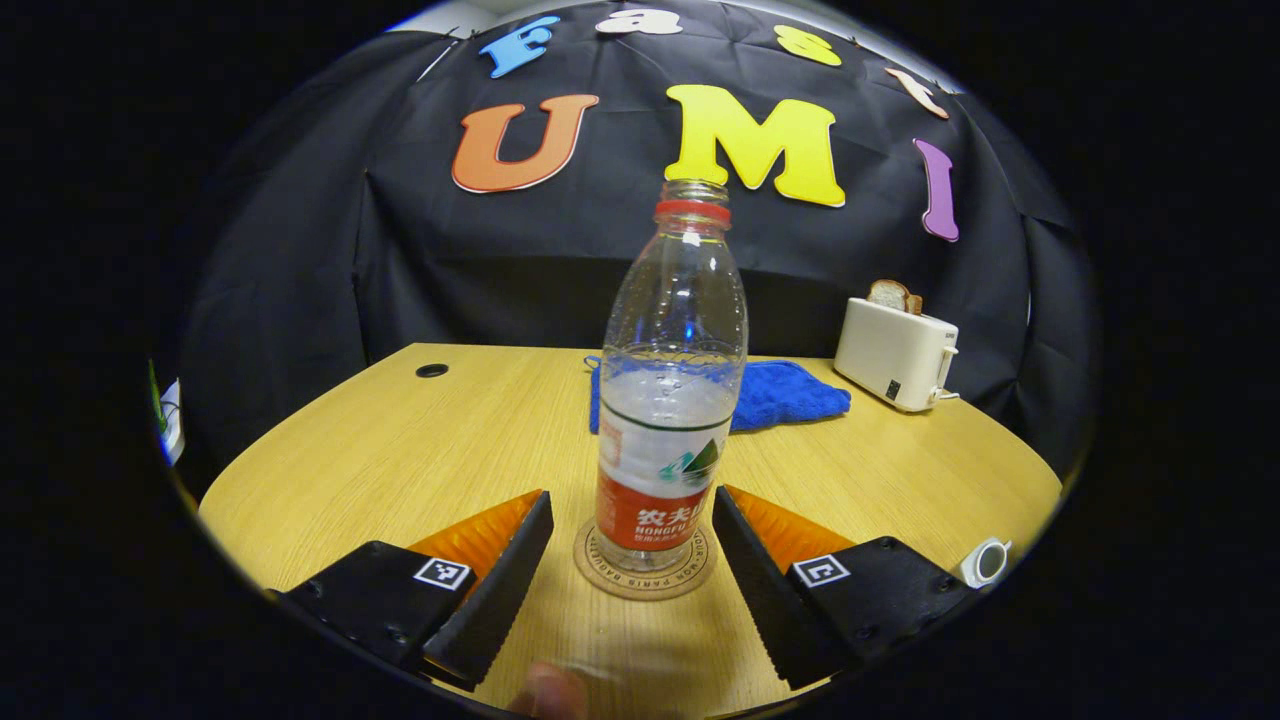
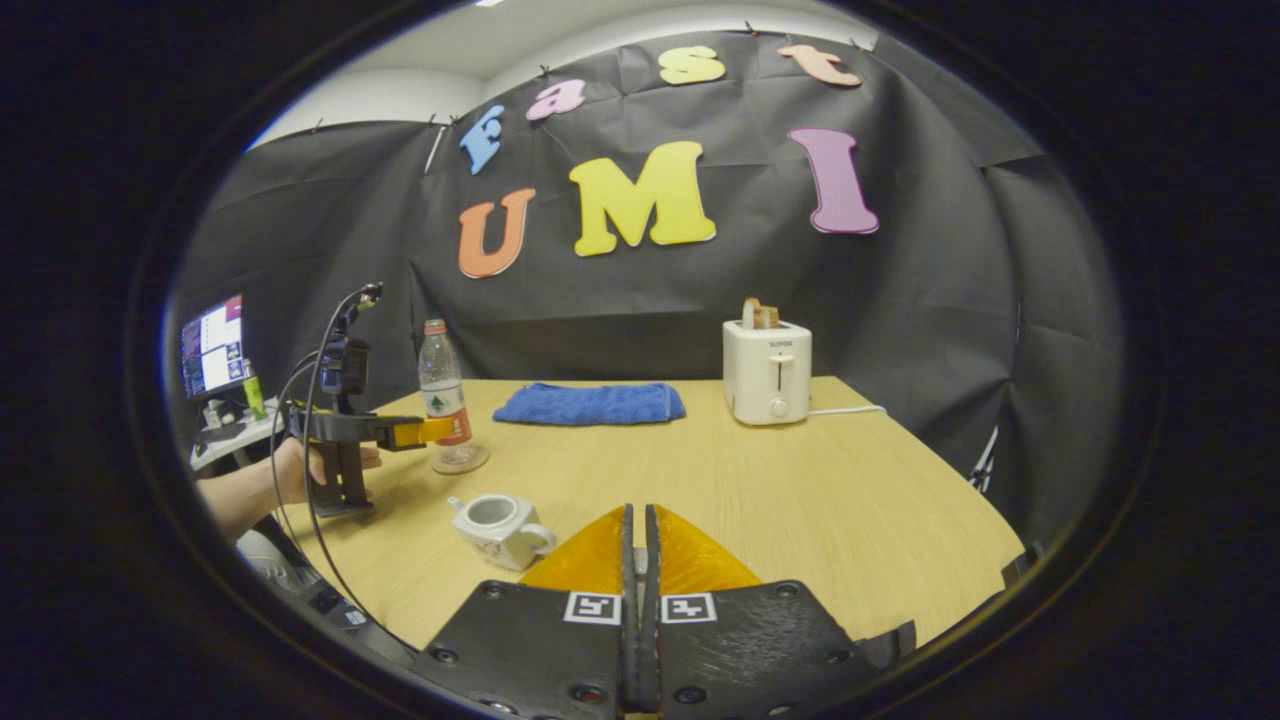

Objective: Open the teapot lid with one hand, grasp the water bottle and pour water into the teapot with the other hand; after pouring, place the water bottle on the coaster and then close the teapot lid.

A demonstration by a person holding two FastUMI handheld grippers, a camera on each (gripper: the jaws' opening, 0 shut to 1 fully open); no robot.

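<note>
With the clear plastic water bottle (image 1: 668, 400) standing on the round coaster (image 1: 646, 580) between my spread left gripper (image 1: 632, 560), my right gripper (image 2: 638, 560), pinching something thin I can't identify, must next lid the small white teapot (image 2: 498, 528).

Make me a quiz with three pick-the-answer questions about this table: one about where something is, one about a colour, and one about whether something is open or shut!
1. Where does the water bottle stand?
A. On the coaster
B. On the blue cloth
C. On top of the toaster

2. What colour is the ring round the bottle's neck?
A. Green
B. Red
C. Yellow

3. How does the teapot look?
A. Lid on
B. Tipped on its side
C. Upright with its top open

Answers:
1. A: the bottle's base sits inside the round coaster, between the open fingers of the left gripper.
2. B: a red ring shows just under the bottle's mouth.
3. C: in the right gripper view the pot stands upright and its round opening shows, near the shut right gripper.
</note>
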